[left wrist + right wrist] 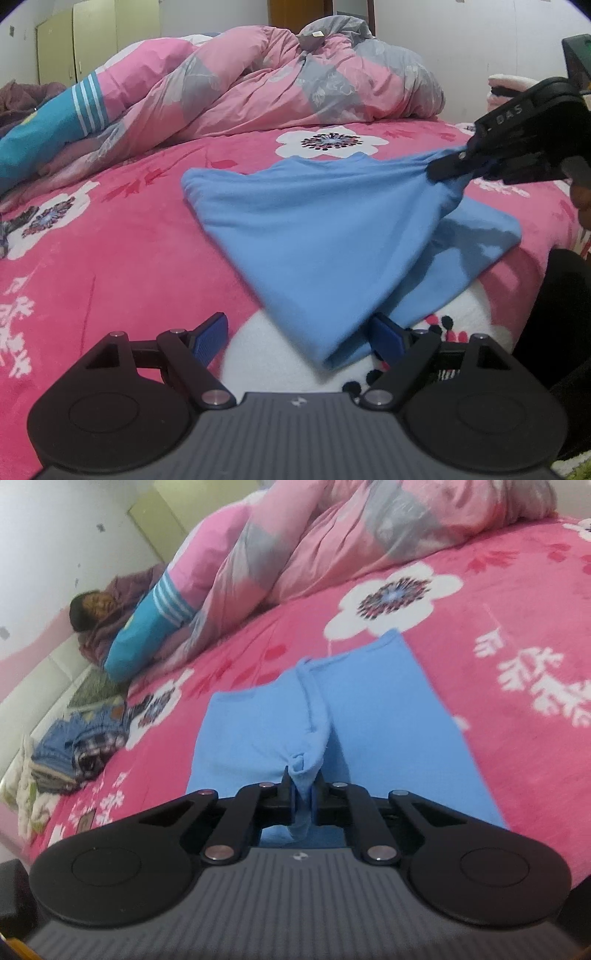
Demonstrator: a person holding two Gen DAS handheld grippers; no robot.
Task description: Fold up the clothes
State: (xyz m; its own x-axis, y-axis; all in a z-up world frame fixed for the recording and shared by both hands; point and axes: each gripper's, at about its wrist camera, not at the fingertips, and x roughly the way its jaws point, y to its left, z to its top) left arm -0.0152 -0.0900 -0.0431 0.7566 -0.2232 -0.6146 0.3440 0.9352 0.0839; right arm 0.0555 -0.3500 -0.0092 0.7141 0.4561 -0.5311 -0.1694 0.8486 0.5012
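Right gripper (303,792) is clamping a bunched edge of the blue garment (314,236), jaws pressed together on the cloth, and is holding that edge off the pink blanket (129,240). The garment's remainder is lying flat on the blanket mid-bed. Left gripper (295,341) is sitting with jaws wide apart; the garment's near corner is lying between them, pads not pressing it. Pink duvet (258,85) is heaped behind.

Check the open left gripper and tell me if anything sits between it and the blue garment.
Nothing visible does. The left gripper stands open with the near corner of the blue garment already lying between its fingers, pads not pressing. The right gripper is shut on another corner, lifting it off the pink bedspread.
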